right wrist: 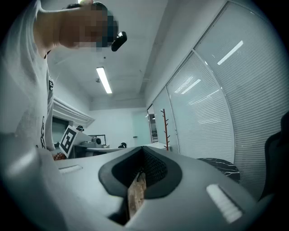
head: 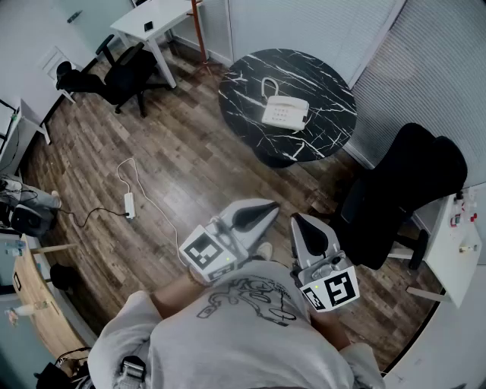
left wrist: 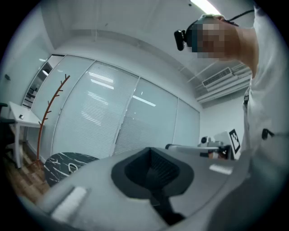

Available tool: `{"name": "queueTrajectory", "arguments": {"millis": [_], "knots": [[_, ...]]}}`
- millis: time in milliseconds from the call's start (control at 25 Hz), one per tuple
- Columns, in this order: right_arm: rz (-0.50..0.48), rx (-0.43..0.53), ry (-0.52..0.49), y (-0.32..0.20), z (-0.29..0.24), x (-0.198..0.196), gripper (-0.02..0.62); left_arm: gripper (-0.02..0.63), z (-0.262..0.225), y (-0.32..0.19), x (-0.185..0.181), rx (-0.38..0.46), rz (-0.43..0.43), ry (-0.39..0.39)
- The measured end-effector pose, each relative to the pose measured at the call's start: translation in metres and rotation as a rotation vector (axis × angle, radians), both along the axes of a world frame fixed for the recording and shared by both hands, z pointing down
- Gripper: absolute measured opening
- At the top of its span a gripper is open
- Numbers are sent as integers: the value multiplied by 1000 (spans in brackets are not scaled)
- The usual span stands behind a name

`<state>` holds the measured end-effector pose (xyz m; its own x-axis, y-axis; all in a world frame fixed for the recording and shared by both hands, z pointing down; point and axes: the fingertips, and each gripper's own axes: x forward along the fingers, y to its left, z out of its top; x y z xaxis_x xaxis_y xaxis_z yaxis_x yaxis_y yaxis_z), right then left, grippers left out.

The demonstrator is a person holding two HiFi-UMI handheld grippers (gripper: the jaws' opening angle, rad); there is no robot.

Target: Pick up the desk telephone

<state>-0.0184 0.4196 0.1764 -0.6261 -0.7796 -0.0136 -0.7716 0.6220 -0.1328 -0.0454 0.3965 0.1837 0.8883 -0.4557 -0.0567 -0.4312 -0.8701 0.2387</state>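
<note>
The white desk telephone (head: 285,112) with its coiled cord lies on a round black marble table (head: 319,83), far ahead of both grippers. In the head view my left gripper (head: 267,210) and right gripper (head: 298,222) are held close to my chest, side by side above the wood floor, well short of the table. Both are shut with nothing in them. The left gripper view shows its closed jaws (left wrist: 153,173) and the table edge (left wrist: 67,164) low at the left. From the right gripper (right wrist: 142,176) the table (right wrist: 221,164) appears at the right. The phone is hidden in both gripper views.
A black office chair (head: 402,190) stands right of me, next to a white desk (head: 456,243). Another black chair (head: 114,76) and a white desk (head: 152,19) are at the far left. A power strip with cable (head: 129,203) lies on the floor. A coat stand (left wrist: 49,108) rises near the glass wall.
</note>
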Motion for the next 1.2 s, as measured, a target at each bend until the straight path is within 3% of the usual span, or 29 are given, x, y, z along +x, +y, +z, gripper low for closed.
{"name": "queueTrajectory", "arguments": {"millis": [560,1000,1200], "knots": [[0,-5,-19,-7,-1,18,5,2,6,-8,19,-4,-1,-15],[10,-3,-8,-5,12,66,5,2,15,-2,55,-16,-17,-12],[-5,-6,-2,0,16,68,5,2,18,1,61,-22,-21,-11]]}}
